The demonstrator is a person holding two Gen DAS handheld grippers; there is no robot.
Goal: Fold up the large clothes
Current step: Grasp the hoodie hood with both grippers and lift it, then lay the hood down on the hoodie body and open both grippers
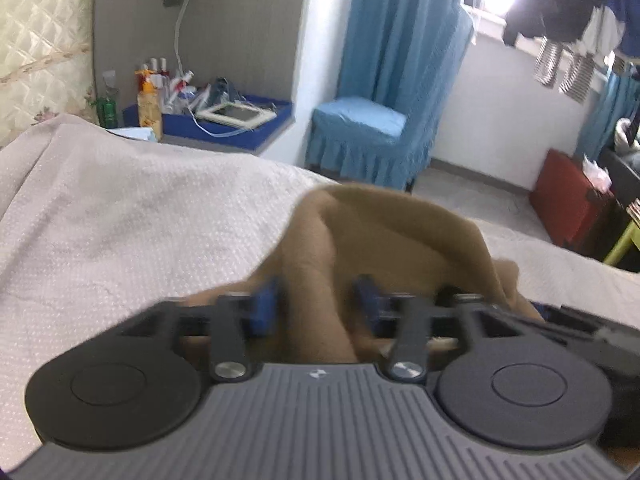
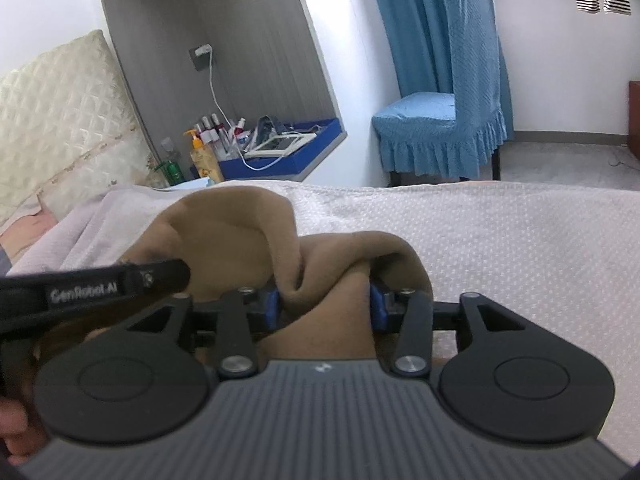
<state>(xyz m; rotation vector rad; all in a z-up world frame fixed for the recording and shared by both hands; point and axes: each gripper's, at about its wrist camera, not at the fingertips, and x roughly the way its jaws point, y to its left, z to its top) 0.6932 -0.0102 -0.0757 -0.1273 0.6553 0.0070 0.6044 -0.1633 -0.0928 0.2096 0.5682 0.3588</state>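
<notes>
- The left gripper (image 1: 316, 306) has its blue pads (image 1: 264, 308) a little apart, with a thick bunch of the brown garment (image 1: 384, 232) between them; the picture is blurred here, so I cannot tell if the pads really press the cloth.
- The right gripper (image 2: 324, 306) pinches a gathered fold of the same brown garment (image 2: 240, 232); the cloth fills the gap between its blue pads (image 2: 273, 308) and bulges out above them.
- In the right wrist view, the black body of the other gripper (image 2: 96, 286) lies just beside, at the left, touching the cloth.
- The garment is crumpled in a heap on the bed, directly in front of both grippers.
- The bed is covered by a pale dotted bedspread (image 1: 120, 216), with a quilted cream headboard (image 2: 60, 120) behind.
- Beyond the bed stands a bedside shelf (image 2: 296, 156) with bottles and a charger cable in a grey niche.
- A chair with a blue cover (image 2: 444, 132) stands near a blue curtain (image 1: 392, 28).
- Clothes (image 1: 560, 12) hang at the bright window.
</notes>
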